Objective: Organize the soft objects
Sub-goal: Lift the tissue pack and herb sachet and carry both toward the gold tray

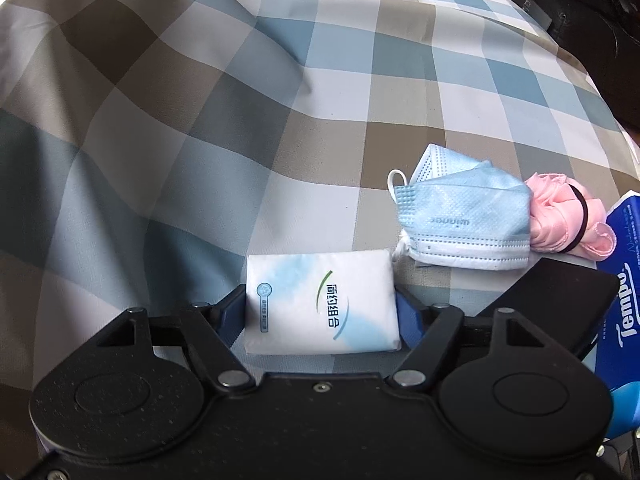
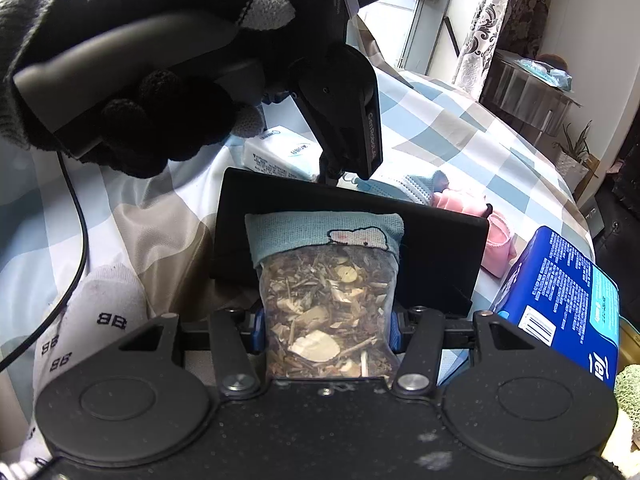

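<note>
Left wrist view: the left gripper [image 1: 320, 308] had its two blue pads pressed against the short ends of a white tissue pack [image 1: 320, 300], which filled the gap between them; the pack's long axis ran 9-to-3 o'clock, straight across the jaws, and the pack lay flat on the checked bedcover [image 1: 200, 120]. From the pack, a blue face mask [image 1: 460, 220] lay just beside it toward 2 o'clock, a pink cloth bundle [image 1: 560, 216] banded with a black hair tie lay next to the mask at 3 o'clock, and a blue tissue box [image 1: 624, 300] stood at the right edge of the frame. A black tray [image 1: 560, 300] showed between pack and box. Right wrist view: the right gripper [image 2: 326, 328] was pinching a clear herb sachet [image 2: 328, 312] with a blue knitted top, the sachet's long axis running 6-to-12 o'clock along the fingers, its top poised over the black tray [image 2: 440, 248]. The gloved left hand [image 2: 120, 92] showed at 11 o'clock, and white socks [image 2: 92, 320] lay at 8 o'clock. Judged from these positions, the tray lay toward 3 o'clock of the held tissue pack and directly ahead of the sachet, so the right hand was the nearer to it, and the left would have to carry its pack rightward past the mask
</note>
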